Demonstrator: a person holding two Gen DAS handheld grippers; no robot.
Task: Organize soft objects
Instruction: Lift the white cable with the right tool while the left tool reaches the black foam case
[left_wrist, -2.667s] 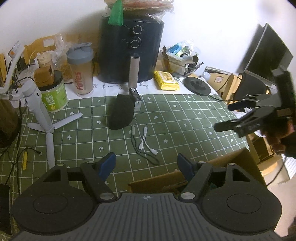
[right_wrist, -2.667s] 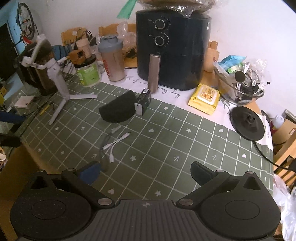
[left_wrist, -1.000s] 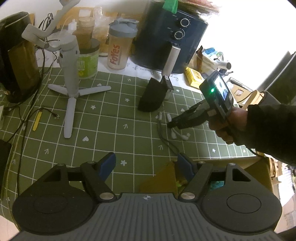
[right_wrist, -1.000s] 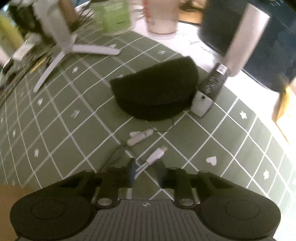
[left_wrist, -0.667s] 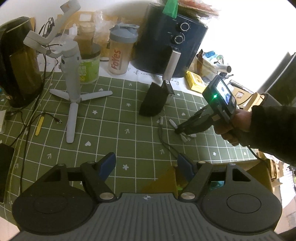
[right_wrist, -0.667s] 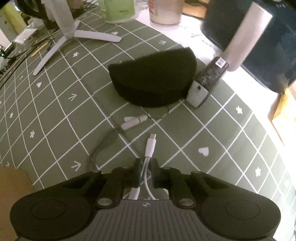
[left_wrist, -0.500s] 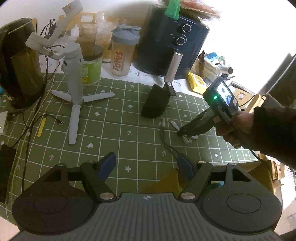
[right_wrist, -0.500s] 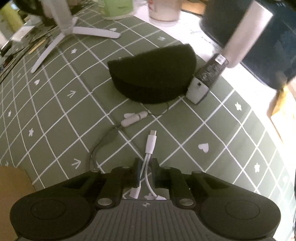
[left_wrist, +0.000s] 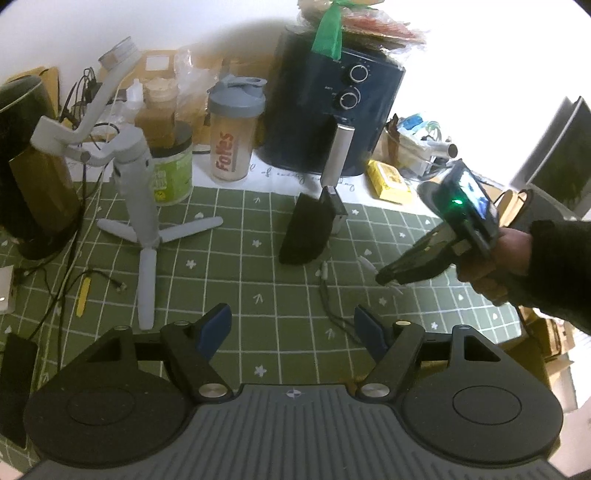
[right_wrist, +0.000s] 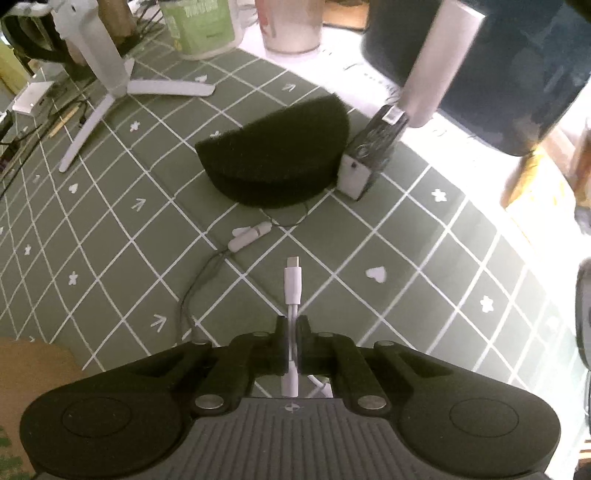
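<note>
Left wrist view: the left gripper (left_wrist: 291, 328) sits at the bottom of the frame with its blue-padded jaws spread and nothing between them. At mid right a hand (left_wrist: 495, 258) carries the right gripper (left_wrist: 384, 277), whose tips meet over the white cable (left_wrist: 364, 263) just right of centre. A black cable (left_wrist: 328, 306) trails below it on the green mat (left_wrist: 240, 266), and a black pouch (left_wrist: 306, 232) stands at centre. By my reading the sorting has hardly begun: one cable is being taken, while the pouch and black cable lie untouched. Along the top stand an air fryer (left_wrist: 332, 110), a shaker bottle (left_wrist: 232, 129) and a green tub (left_wrist: 173, 173); a tripod (left_wrist: 140, 206) is at left, against a pale wall.

Right wrist view: low in the centre, the right gripper (right_wrist: 291, 332) is clenched on the white cable (right_wrist: 293, 284), its jaws having just been closing; the plug sticks out above the tips. The pouch (right_wrist: 277, 158) lies above centre, a small box (right_wrist: 369, 158) touching its right end. A brown cardboard (right_wrist: 33, 369) edge at lower left may be the destination; I cannot tell.
</note>
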